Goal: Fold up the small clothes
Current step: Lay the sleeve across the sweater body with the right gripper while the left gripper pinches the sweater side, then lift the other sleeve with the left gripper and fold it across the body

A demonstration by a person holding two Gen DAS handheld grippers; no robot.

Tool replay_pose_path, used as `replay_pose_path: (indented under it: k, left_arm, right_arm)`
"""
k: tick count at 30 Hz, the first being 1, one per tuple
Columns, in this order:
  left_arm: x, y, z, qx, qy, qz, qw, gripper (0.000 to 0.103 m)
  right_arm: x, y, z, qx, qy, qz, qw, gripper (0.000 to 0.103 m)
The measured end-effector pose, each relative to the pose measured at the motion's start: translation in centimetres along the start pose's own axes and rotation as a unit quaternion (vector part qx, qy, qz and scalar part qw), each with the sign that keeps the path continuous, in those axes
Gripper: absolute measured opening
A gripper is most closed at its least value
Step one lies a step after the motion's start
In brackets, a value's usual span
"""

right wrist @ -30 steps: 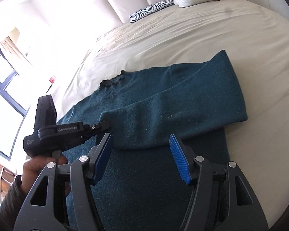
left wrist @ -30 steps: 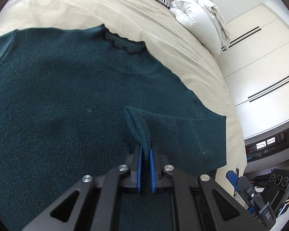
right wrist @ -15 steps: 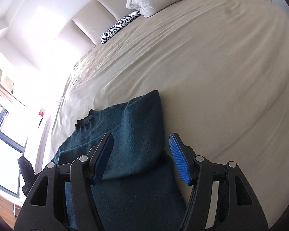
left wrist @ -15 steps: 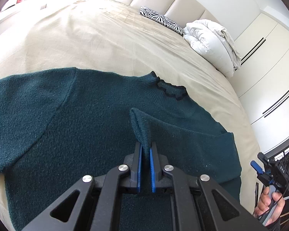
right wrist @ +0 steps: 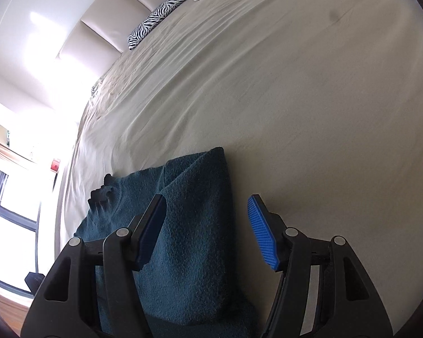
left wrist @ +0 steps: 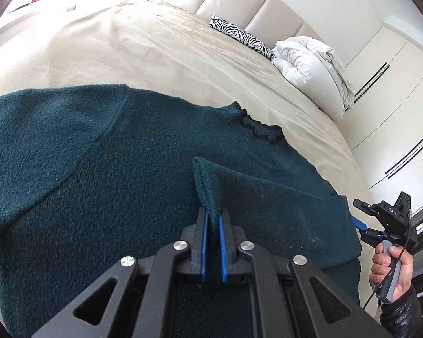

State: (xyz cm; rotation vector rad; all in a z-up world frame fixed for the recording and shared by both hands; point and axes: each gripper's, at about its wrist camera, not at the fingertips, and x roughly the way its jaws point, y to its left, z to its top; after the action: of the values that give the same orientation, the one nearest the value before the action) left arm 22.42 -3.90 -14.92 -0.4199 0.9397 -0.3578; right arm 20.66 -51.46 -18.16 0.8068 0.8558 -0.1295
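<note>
Lying flat on the bed (left wrist: 160, 53), spread across its beige, lightly creased sheet: a dark teal sweater (left wrist: 104, 169) of fuzzy, nubbly knit, with a ruffled black-edged collar (left wrist: 263, 132). Pinching the ribbed cuff (left wrist: 204, 186) of one sleeve, folded across the chest, between blue ridged pads: the left gripper (left wrist: 212, 226), jaws narrowed tight on the fabric. Hovering at the sweater's folded right edge with jaws spread wide and gripping nothing: the right gripper (right wrist: 207, 219), one pad over the knit, the other over bare sheet. Sitting at the head of the bed against a padded cream headboard (left wrist: 256, 8): a zebra-print cushion (left wrist: 241, 35) and a bundled white duvet (left wrist: 313, 70), puffy and soft. Lining the wall beyond: glossy white wardrobe doors (left wrist: 397, 107) with slim black handles. Glaring brightly at the left of the right wrist view: a dark-framed window (right wrist: 11, 205).
</note>
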Motion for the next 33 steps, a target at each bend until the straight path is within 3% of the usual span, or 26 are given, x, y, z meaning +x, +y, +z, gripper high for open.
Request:
replay_pose_path:
  k: [1,3,6,8,17,20,22,24,25,31,33]
  left_arm:
    - [-0.1,0.0,-0.1,-0.001,-0.004,-0.002,1.0,0.008]
    - [-0.3,0.0,-0.1,0.001,-0.009,0.002,1.0,0.008]
    - [-0.4,0.4,-0.4,-0.002,-0.01,0.006,0.9999,0.008]
    - [-0.3,0.5,-0.7,-0.003,-0.011,0.01,0.9999,0.008]
    - [0.0,0.7,-1.1,-0.002,-0.004,0.012,0.9999,0.008]
    - [0.2,1.0,-0.9,-0.01,-0.002,0.005,0.9999,0.01]
    - [0.3,1.2,-1.0,-0.014,-0.002,0.003,0.9999,0.011]
    - [0.4,1.2,-1.0,-0.014,-0.002,0.002,0.9999,0.011]
    - [0.4,1.2,-1.0,-0.013,-0.003,0.003,0.9999,0.011]
    - [0.5,1.0,-1.2,-0.008,-0.003,0.008,0.9999,0.011]
    - [0.6,0.8,-1.1,-0.004,-0.003,0.011,0.9999,0.011]
  right_arm:
    - [0.7,-0.2,0.3,0.006,0.006,0.004,1.0,0.051]
    - [1.9,-0.7,1.0,0.023,0.018,0.011,1.0,0.029]
    - [3.4,-0.8,1.7,0.017,0.023,-0.013,0.999,0.009]
    - [3.9,-0.5,1.7,-0.001,0.024,-0.026,0.999,0.007]
    - [4.9,-2.0,2.0,0.009,0.014,-0.028,0.999,0.004]
    - [3.5,-1.4,1.3,-0.003,0.018,-0.025,1.0,0.01]
    - [1.2,-1.3,0.4,0.0,0.014,-0.013,1.0,0.02]
    - [-0.8,-1.2,-0.9,-0.004,0.015,-0.01,1.0,0.05]
    - [-1.6,-1.0,-1.6,-0.01,0.019,-0.012,1.0,0.051]
    - [-1.1,0.4,-4.6,-0.061,0.059,-0.048,0.995,0.046]
    - [-0.5,0.8,-5.2,-0.086,0.069,-0.06,0.992,0.02]
